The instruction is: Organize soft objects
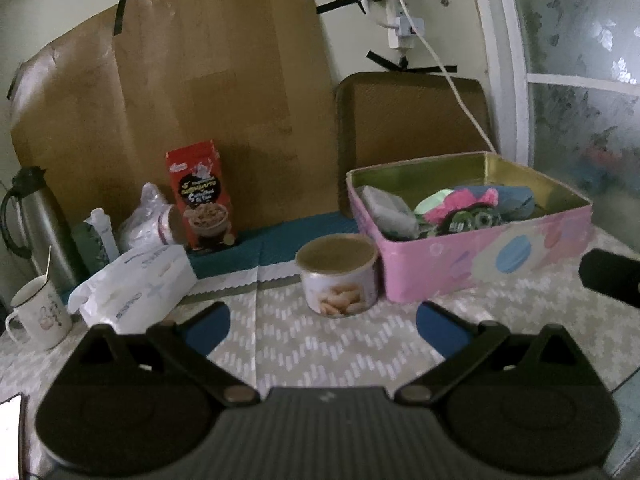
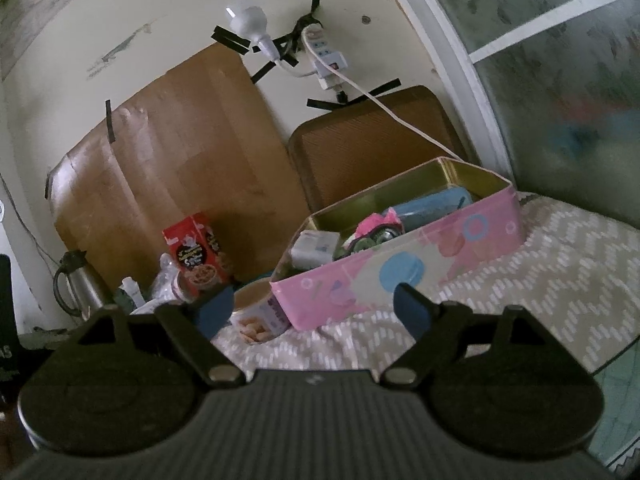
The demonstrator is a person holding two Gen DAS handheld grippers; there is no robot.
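Patterned cloth covers the table (image 1: pixel 320 344), where a pink tin (image 1: pixel 480 264) already holds a blue cloth roll (image 2: pixel 432 206), something pink and fluffy (image 1: pixel 444 208) and a small white pack (image 1: pixel 386 210), so most of the sorting looks done. Both the left gripper (image 1: pixel 322 322) and the right gripper (image 2: pixel 314 306) hang with jaws wide apart and nothing between them. A white tissue pack (image 1: pixel 136 284) lying left of the round can (image 1: pixel 338 276) may be what is left.

Round can (image 1: pixel 337 276) left of tin (image 1: pixel 480 264), touching
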